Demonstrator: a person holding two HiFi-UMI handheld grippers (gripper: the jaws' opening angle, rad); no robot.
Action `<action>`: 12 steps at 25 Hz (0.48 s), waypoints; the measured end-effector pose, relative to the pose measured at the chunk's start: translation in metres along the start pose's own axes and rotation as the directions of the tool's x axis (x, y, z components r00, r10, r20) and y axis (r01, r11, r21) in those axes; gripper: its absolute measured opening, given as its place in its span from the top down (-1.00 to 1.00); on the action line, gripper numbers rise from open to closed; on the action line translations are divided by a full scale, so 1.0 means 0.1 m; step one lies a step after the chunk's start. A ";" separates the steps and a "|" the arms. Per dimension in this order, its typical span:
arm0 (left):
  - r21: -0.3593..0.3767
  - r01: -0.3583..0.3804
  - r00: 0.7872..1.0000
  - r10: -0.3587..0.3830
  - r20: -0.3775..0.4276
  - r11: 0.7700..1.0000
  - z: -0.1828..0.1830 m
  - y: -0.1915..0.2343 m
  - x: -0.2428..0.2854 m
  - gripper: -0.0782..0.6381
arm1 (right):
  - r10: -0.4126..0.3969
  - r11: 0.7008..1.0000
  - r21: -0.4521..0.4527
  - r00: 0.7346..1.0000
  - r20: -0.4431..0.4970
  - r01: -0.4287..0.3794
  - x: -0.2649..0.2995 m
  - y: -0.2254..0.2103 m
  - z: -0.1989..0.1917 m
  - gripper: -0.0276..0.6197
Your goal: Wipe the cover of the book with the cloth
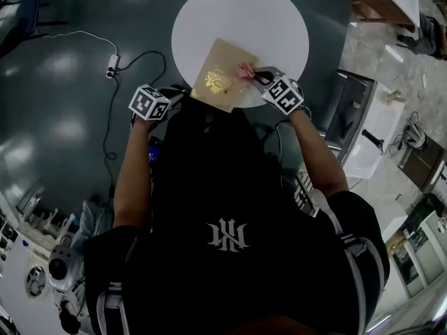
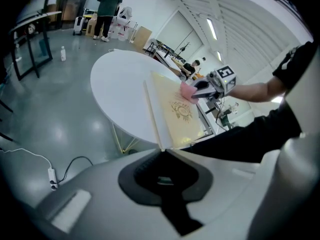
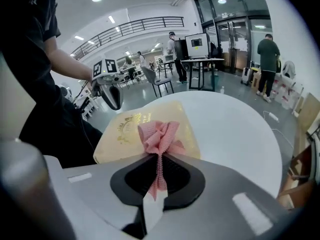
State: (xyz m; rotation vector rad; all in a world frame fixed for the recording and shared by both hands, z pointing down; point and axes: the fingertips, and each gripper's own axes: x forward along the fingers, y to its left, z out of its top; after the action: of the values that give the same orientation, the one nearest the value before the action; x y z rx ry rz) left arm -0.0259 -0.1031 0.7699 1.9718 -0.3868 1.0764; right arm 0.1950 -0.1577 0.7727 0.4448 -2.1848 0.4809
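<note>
Pink cloth point(image 3: 159, 134) was grasped in the right hand-held gripper point(image 3: 159, 156), it touched the tan book point(image 1: 218, 84) at the upper centre of the head view, book lay on the round white tabletop point(image 1: 265, 19), left hand-held gripper point(image 2: 162, 154) was clenched on its near corner.

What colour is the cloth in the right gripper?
Pink; the cloth shows best in right gripper view.

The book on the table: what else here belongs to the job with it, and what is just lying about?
In the job: book, pink cloth pinched in the right gripper, left gripper at the book's corner, round table beneath.
Lying about: power strip on the floor, bottle.
</note>
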 end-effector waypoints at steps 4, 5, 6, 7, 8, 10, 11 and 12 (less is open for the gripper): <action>0.020 0.001 1.000 -0.001 -0.016 1.000 0.00 0.07 0.00 0.72 | -0.083 0.996 -0.011 0.996 0.005 0.084 -0.06 -0.30 0.05 0.84; 0.027 0.002 1.000 -0.001 -0.019 1.000 0.01 0.10 0.00 0.72 | -0.103 0.995 -0.006 0.995 0.008 0.103 -0.06 -0.37 0.05 0.84; 0.035 0.001 1.000 0.000 -0.022 0.999 0.02 0.12 0.00 0.72 | -0.122 0.993 0.001 0.992 0.012 0.122 -0.07 -0.45 0.06 0.84; 0.044 0.000 1.000 0.001 -0.023 0.999 0.03 0.15 -0.01 0.72 | -0.142 0.990 0.008 0.990 0.015 0.142 -0.07 -0.53 0.06 0.84; 0.054 -0.002 1.000 0.003 -0.023 0.999 0.06 0.18 -0.03 0.72 | -0.163 0.987 0.013 0.986 0.017 0.163 -0.09 -0.60 0.07 0.84; 0.074 -0.006 1.000 0.008 -0.022 0.997 0.12 0.21 -0.07 0.72 | -0.203 0.979 0.027 0.979 0.016 0.203 -0.13 -0.71 0.08 0.84; 0.086 -0.007 1.000 0.009 -0.020 0.996 0.16 0.22 -0.09 0.72 | -0.223 0.974 0.041 0.975 0.015 0.222 -0.15 -0.75 0.08 0.84; 0.100 -0.007 1.000 0.008 -0.018 0.995 0.21 0.22 -0.11 0.72 | -0.243 0.968 0.063 0.970 0.016 0.241 -0.18 -0.80 0.09 0.84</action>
State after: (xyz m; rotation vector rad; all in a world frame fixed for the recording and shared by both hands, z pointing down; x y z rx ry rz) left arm -0.0341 -0.1338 0.7669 2.0483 -0.3361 1.1379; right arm 0.2370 -0.2281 0.7683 0.7434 -2.1061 0.4090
